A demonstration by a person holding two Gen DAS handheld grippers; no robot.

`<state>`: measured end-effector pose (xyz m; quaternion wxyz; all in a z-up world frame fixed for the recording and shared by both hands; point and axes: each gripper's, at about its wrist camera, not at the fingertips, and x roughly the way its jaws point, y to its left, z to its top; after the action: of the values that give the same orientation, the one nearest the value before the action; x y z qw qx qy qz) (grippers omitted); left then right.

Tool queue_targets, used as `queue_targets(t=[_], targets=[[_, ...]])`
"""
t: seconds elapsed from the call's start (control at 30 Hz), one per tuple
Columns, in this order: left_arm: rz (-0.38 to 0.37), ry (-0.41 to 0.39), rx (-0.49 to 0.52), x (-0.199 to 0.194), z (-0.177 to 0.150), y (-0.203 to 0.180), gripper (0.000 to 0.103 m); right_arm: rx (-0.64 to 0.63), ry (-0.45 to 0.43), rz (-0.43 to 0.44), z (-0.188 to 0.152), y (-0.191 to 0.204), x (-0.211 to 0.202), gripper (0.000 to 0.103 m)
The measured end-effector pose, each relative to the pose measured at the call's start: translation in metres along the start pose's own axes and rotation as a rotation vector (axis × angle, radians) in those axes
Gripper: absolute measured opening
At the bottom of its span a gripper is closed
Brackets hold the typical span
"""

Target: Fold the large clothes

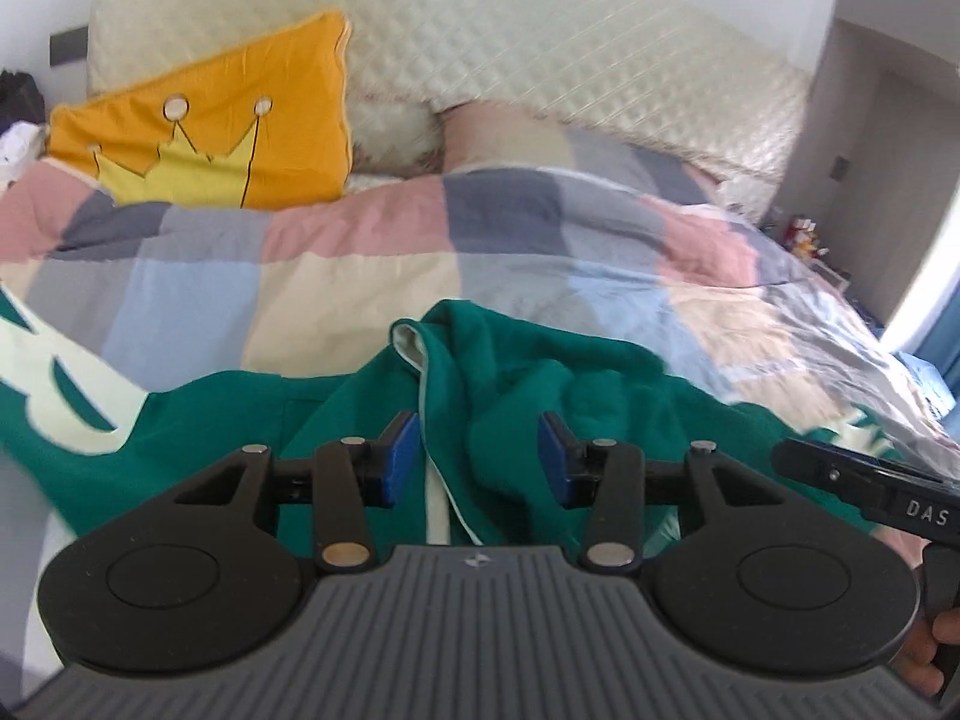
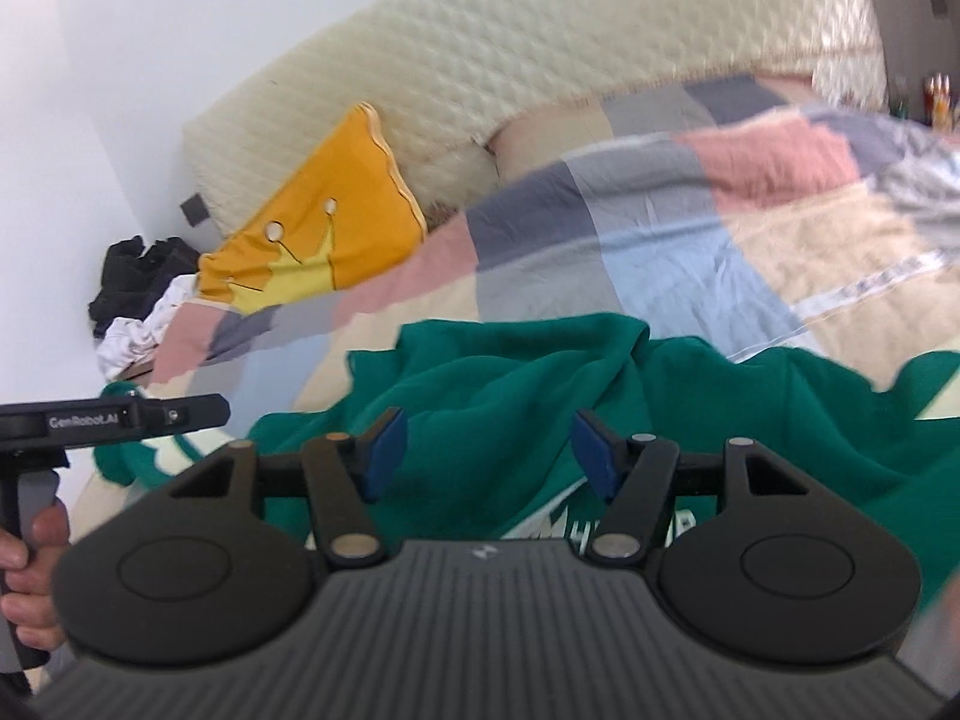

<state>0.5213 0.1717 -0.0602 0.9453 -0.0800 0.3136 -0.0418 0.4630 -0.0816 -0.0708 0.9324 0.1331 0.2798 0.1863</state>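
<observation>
Grippers: I see two, my left gripper (image 1: 477,459) and right gripper (image 2: 489,453), both spread wide and pinching nothing. One green hoodie (image 1: 540,384) lies on one bed (image 1: 336,276) by one yellow pillow (image 1: 240,114).

The left gripper (image 1: 477,456) hangs above the green garment (image 1: 540,396) with its blue pads (image 1: 401,459) apart and nothing pinched between them, pointing slantwise down at the cloth. The right gripper (image 2: 489,453) hangs over the same garment, jaws likewise parted and empty, pads (image 2: 591,456) clear of the fabric. Each is gripped from below by a hand (image 2: 33,564) on its handle, the two held side by side above the garment.
</observation>
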Motion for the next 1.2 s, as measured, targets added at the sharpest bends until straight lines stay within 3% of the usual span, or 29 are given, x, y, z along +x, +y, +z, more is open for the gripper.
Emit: queue_targets(t=[0.27,0.63,0.93,1.07,1.2], targets=[[-0.017,-0.064,0.057,-0.127,-0.055,-0.045,0.049,-0.068,-0.062,0.005,-0.037,0.037,-0.111,0.063],[-0.081,-0.103,0.043,-0.239,-0.144,-0.086,0.049,-0.068,-0.108,-0.004,-0.106,0.043,-0.215,0.063],[-0.070,-0.135,0.143,-0.264,-0.200,-0.123,0.050,-0.092,-0.137,-0.049,-0.146,0.029,-0.235,0.063],[-0.101,-0.121,0.093,-0.255,-0.225,-0.123,0.050,-0.087,-0.134,-0.078,-0.159,0.022,-0.241,0.063],[-0.079,-0.096,0.072,-0.242,-0.241,-0.122,0.050,-0.046,-0.139,-0.109,-0.163,0.012,-0.243,0.063]])
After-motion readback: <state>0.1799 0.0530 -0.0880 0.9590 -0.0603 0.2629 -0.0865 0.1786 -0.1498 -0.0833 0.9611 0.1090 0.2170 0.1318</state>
